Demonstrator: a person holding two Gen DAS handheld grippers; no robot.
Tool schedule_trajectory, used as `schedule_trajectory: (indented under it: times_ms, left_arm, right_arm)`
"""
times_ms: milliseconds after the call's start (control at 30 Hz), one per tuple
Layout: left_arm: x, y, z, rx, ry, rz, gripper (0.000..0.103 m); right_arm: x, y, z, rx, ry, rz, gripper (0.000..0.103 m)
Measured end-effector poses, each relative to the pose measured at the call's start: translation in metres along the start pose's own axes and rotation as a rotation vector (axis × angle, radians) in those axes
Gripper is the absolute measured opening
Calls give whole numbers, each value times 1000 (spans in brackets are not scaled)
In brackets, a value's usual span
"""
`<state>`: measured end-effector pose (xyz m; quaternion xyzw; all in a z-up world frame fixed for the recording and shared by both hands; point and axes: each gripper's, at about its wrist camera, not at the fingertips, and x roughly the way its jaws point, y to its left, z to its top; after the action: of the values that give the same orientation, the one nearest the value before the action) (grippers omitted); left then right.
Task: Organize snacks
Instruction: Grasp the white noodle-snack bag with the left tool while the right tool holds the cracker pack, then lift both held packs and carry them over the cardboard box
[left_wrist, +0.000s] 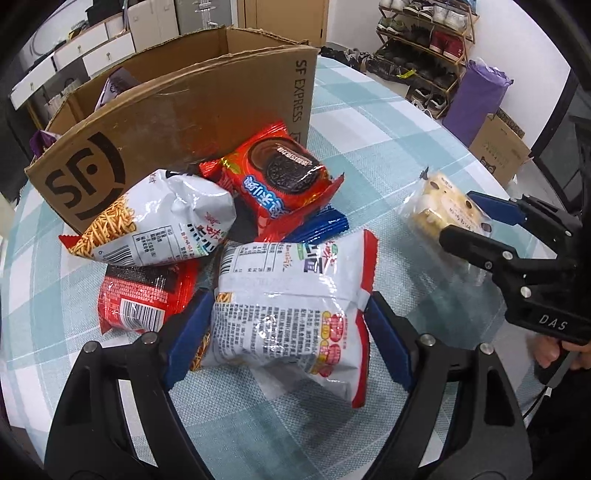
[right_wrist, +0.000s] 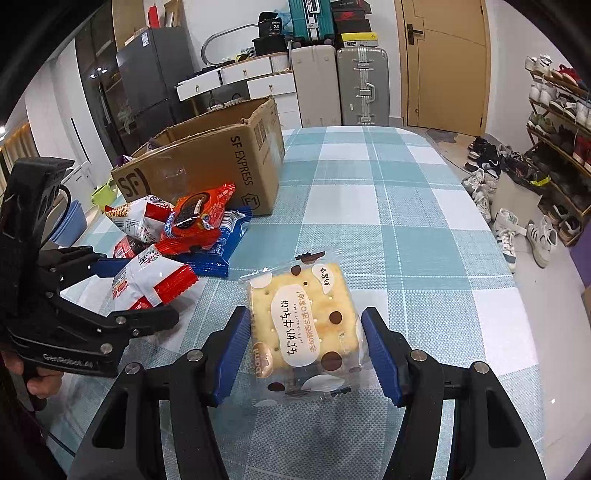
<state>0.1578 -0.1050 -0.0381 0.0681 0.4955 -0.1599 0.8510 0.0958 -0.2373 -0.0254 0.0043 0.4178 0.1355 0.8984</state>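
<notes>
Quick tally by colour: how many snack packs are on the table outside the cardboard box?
White-and-red crinkly noodle-snack bags: 2
Red foil packs: 2
Blue foil pack: 1
Clear plastic cracker pack: 1
Total: 6

"SF EXPRESS" on cardboard box (right_wrist: 207, 166)
</notes>
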Motion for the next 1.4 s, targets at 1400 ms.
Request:
schedule_trajectory:
  times_ms: [1400]
  left_arm:
    - [-146, 56, -24, -202, -285, 36, 57]
  right_arm:
    - [-58, 39, 44, -41, -187, 144, 63]
